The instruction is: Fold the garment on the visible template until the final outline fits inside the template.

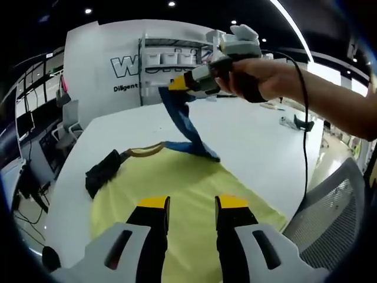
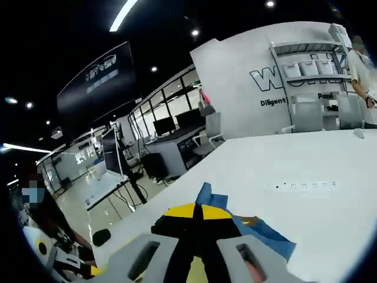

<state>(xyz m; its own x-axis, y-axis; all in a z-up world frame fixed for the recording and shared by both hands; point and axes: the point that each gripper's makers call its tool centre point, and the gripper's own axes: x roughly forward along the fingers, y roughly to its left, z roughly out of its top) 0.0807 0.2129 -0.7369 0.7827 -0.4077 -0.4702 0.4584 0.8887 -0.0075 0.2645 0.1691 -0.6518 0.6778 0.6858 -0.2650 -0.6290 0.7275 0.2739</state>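
A yellow shirt point(image 1: 177, 183) lies flat on the white table point(image 1: 253, 141), its collar point(image 1: 144, 151) toward the far side. One sleeve is blue point(image 1: 179, 115) and is pulled up off the table by my right gripper point(image 1: 177, 85), held in a person's hand. Its yellow-tipped jaws are shut on the blue cloth point(image 2: 259, 233) at the right gripper point(image 2: 197, 212). The other sleeve is dark point(image 1: 103, 171) and lies bunched at the shirt's left. My left gripper point(image 1: 193, 203) hovers open over the shirt's body with nothing between its fingers.
A grey mesh chair point(image 1: 330, 206) stands at the table's right edge. A row of sockets point(image 2: 306, 186) is set into the table top. Shelving point(image 1: 174, 59) and a lettered wall stand beyond; desks and monitors point(image 2: 165, 127) lie to the left. A person point(image 2: 362, 65) stands by the shelves.
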